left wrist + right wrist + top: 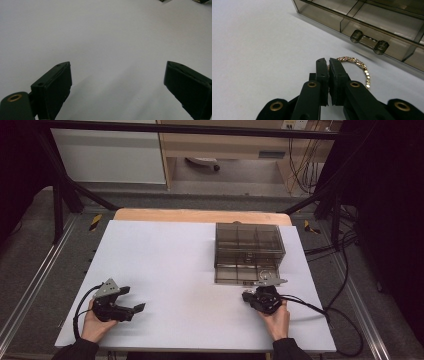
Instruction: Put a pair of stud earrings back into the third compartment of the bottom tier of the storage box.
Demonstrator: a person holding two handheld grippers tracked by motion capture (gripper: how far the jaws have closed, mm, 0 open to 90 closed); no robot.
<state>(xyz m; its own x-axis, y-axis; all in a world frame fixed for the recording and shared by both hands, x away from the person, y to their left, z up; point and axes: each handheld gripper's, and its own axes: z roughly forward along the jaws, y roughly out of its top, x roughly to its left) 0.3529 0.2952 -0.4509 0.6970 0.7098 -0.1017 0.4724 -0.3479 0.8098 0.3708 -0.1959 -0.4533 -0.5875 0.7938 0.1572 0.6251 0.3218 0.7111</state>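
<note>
Your right gripper [329, 61] is clenched on a gold chain [359, 65] just short of the box's [372, 22] open drawer. Your left gripper [117, 82] is released over bare table [100, 37].

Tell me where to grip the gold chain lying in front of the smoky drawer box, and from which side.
Grip the gold chain on its curved run beside the right gripper, coming straight down from above. It lies flat and thin on the table, so the jaws should straddle it crosswise; the drawer box crowds the far side.
</note>
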